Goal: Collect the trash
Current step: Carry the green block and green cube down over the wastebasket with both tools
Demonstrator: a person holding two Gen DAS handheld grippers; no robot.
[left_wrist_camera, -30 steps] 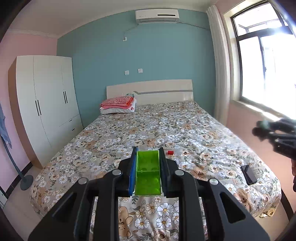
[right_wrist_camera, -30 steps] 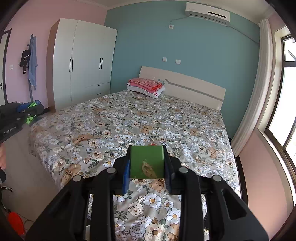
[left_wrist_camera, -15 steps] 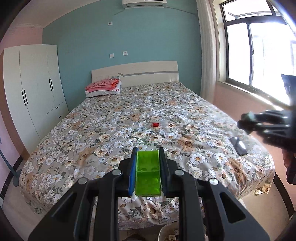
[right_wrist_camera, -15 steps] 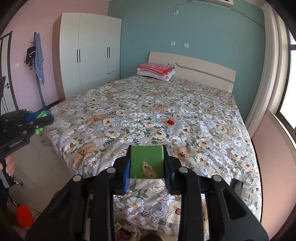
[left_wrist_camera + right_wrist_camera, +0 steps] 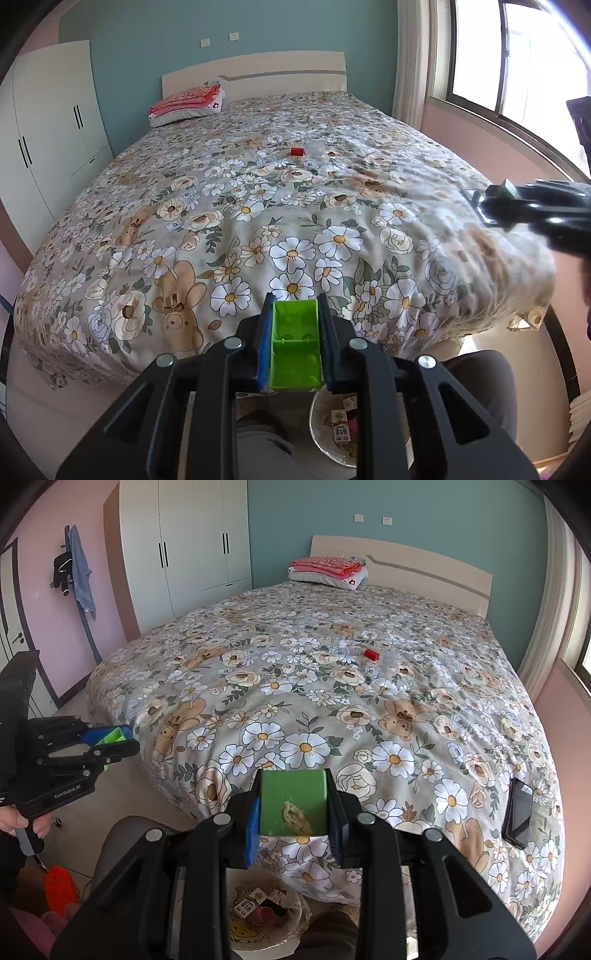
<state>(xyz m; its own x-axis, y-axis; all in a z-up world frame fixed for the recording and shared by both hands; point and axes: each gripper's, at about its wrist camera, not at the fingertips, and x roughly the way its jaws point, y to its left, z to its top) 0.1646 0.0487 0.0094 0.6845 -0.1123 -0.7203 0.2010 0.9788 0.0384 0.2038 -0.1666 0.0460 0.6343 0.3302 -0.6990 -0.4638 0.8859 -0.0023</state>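
My left gripper (image 5: 294, 325) is shut on a bright green hollow plastic block (image 5: 294, 345), held above a trash bin (image 5: 325, 439) that holds several cartons. It also shows in the right wrist view (image 5: 110, 738). My right gripper (image 5: 293, 801) is shut on a dark green block (image 5: 293, 801) with a tan smear, above the same bin (image 5: 295, 912). It also shows in the left wrist view (image 5: 502, 201). A small red piece (image 5: 296, 151) lies mid-bed, also seen in the right wrist view (image 5: 370, 654).
A floral bedspread (image 5: 258, 206) covers the bed. A black phone (image 5: 519, 812) lies near its foot corner. A folded pink blanket on a pillow (image 5: 184, 105) sits by the headboard. A white wardrobe (image 5: 184, 546) stands left. A window (image 5: 517, 55) is at right.
Both grippers have tilted downward and come closer to the foot of the bed. The trash bin has come into view below them. Each still holds its block.
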